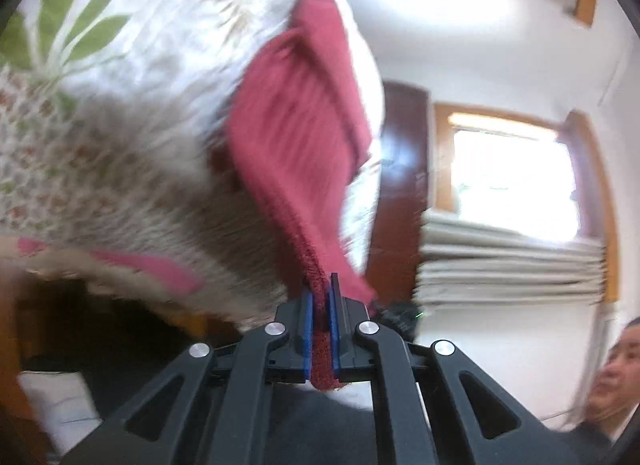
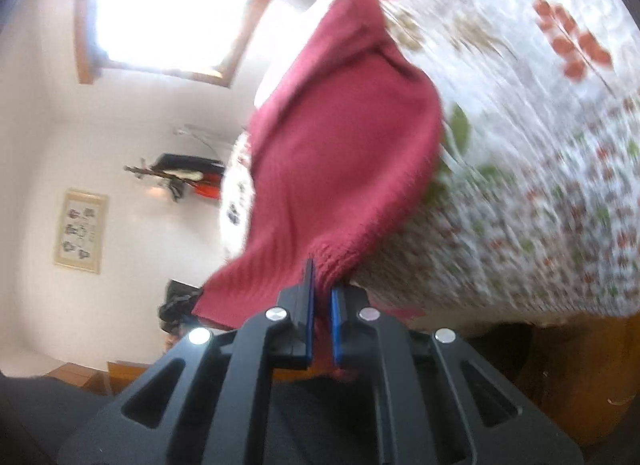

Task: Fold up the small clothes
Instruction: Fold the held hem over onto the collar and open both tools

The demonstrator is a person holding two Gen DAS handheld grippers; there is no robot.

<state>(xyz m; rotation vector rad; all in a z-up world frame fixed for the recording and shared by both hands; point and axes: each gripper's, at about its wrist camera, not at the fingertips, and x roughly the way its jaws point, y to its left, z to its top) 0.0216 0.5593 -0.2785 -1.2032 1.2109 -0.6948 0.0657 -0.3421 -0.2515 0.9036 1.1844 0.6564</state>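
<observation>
A person working two handheld grippers is lifting a small dark-red ribbed knit garment (image 1: 296,137) off a worktop draped in a white cloth printed with green leaves and red flowers (image 1: 132,77), the garment hanging slack between the tools while its far end is trailing on the cloth. The left gripper (image 1: 321,305) is pinching a thick rolled hem of the knit between its blue-padded jaws, and the right gripper (image 2: 322,297) is clamping another edge of the same piece, its jaws drawn close with red yarn showing in the narrow gap. Both views are smeared with motion blur, so the garment's exact outline cannot be told. Judging by the way it is drooping and creasing, the knit is light, soft and stretchy, offering no stiffness of its own; it is likely to sag in the middle and slide little on the textured cloth. The sturdier hems and corners look like the sound places to hold, since a pinch on the loose middle would probably bunch the fabric and spoil a straight fold.
</observation>
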